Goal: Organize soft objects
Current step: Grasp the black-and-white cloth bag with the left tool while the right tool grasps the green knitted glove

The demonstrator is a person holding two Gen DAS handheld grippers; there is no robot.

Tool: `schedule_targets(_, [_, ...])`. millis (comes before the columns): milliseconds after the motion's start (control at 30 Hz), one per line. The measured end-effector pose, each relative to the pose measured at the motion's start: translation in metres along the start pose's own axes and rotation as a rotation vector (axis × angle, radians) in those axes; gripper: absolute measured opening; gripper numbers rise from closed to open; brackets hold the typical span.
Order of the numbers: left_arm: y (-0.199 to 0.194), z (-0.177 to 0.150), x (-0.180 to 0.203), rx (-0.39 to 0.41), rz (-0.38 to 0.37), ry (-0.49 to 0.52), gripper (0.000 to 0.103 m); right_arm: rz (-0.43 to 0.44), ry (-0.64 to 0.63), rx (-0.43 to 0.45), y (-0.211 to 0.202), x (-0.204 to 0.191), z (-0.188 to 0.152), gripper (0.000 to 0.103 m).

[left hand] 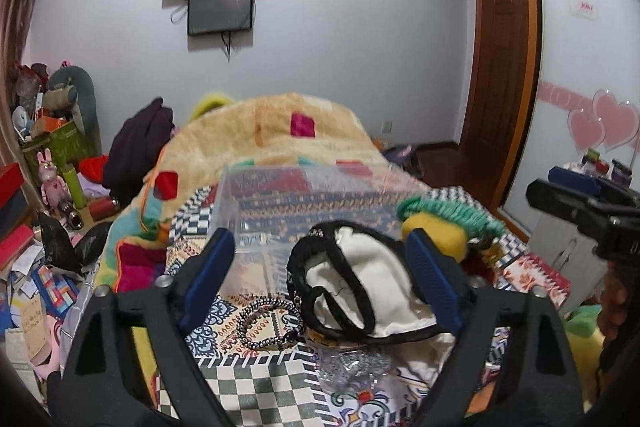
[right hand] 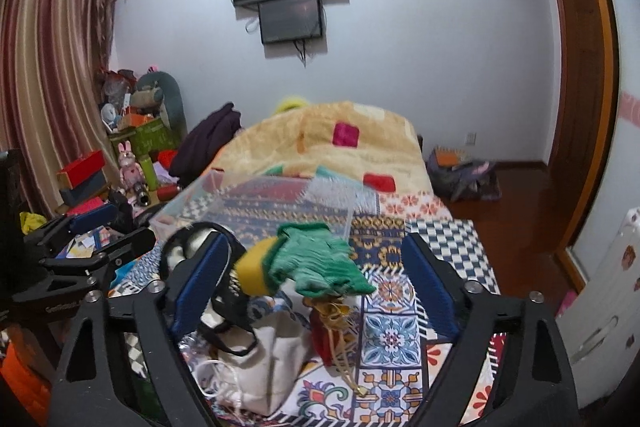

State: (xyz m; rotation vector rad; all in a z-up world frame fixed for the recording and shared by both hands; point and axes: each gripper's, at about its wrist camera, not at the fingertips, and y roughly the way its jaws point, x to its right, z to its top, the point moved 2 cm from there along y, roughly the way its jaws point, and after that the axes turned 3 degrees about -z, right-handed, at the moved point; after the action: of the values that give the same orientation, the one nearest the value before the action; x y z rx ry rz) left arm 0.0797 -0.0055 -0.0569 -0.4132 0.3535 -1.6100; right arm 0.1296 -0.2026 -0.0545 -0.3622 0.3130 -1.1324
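Observation:
A clear plastic box [left hand: 280, 203] stands on the patterned bed cover; it also shows in the right wrist view [right hand: 256, 203]. A white bag with black straps [left hand: 360, 287] lies between my left gripper's fingers. My left gripper [left hand: 320, 275] is open above it. A green knitted glove with a yellow cuff [right hand: 312, 263] lies in front of my right gripper [right hand: 316, 283], which is open and empty. The glove also shows in the left wrist view [left hand: 448, 219]. A black-and-white braided bracelet [left hand: 268, 323] lies near the left fingers. A red pouch with gold cord [right hand: 328, 323] lies below the glove.
A beige blanket [left hand: 280, 131] with coloured squares is heaped at the far end of the bed. Clutter of boxes and toys [left hand: 52, 163] fills the floor on the left. A wooden door [left hand: 500, 67] and a white cabinet [right hand: 600, 307] stand on the right.

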Motion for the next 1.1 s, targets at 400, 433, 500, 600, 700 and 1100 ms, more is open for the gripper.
schedule_targets(400, [0.051,-0.027,-0.023,-0.120,0.003,-0.047,0.071,0.041,0.095,-0.163,0.042,0.023,-0.015,0.067])
schedule_targets(433, [0.053,-0.028,-0.024,-0.130,-0.004,-0.053,0.071,0.050,0.099,-0.172,0.045,0.024,-0.015,0.067])
schedule_targets(500, [0.058,-0.032,-0.025,-0.147,-0.021,-0.062,0.071,0.067,0.107,-0.191,0.051,0.025,-0.015,0.067])
schedule_targets(600, [0.060,-0.036,-0.025,-0.163,-0.036,-0.069,0.069,0.087,0.116,-0.218,0.059,0.026,-0.015,0.067])
schedule_targets(700, [0.065,-0.037,-0.027,-0.180,-0.059,-0.075,0.060,0.108,0.120,-0.239,0.064,0.025,-0.018,0.067])
schedule_targets(1100, [0.062,-0.039,-0.026,-0.186,-0.125,-0.092,0.019,0.172,0.098,-0.246,0.068,0.018,-0.019,0.023])
